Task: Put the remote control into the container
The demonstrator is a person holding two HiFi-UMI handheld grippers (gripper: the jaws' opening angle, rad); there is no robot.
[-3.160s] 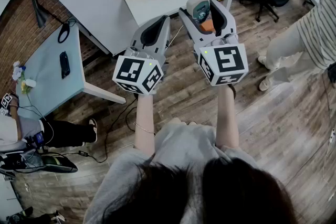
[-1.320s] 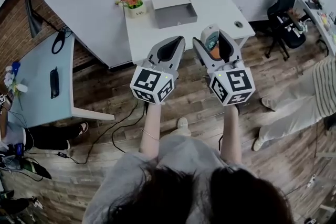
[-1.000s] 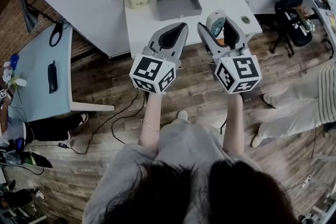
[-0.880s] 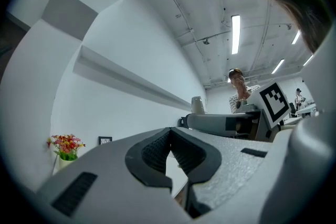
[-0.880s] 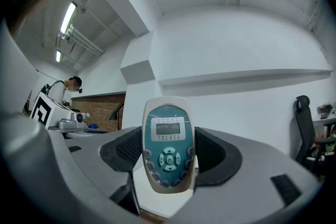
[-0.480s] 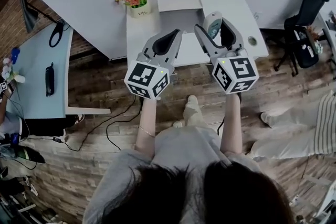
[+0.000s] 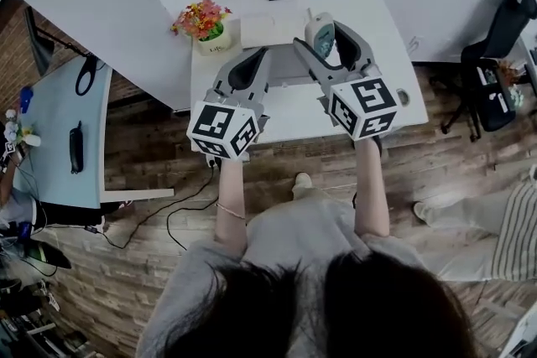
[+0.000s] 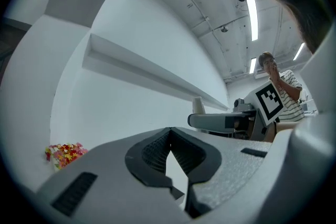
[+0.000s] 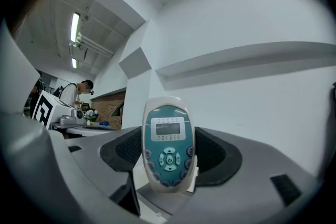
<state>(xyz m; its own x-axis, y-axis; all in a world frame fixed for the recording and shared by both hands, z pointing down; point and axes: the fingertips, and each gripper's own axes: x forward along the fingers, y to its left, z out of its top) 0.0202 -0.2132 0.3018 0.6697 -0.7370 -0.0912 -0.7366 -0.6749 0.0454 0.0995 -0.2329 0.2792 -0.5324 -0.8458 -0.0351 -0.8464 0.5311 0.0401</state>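
Right gripper (image 7: 325, 42): jaws clamped on upright remote control (image 9: 168, 144). Left gripper (image 7: 250, 67): jaws together, empty. Container (image 7: 262, 31): on white table (image 7: 388, 54), beneath both grippers.

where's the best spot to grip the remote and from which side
Grip it across its two long, narrow edges at the button half, coming in from its bottom end. The remote is a slim, elongated oval, so its side edges probably give the pads the steadiest seat. The right gripper holds it this way now, upright, with the screen end sticking out beyond the jaws.
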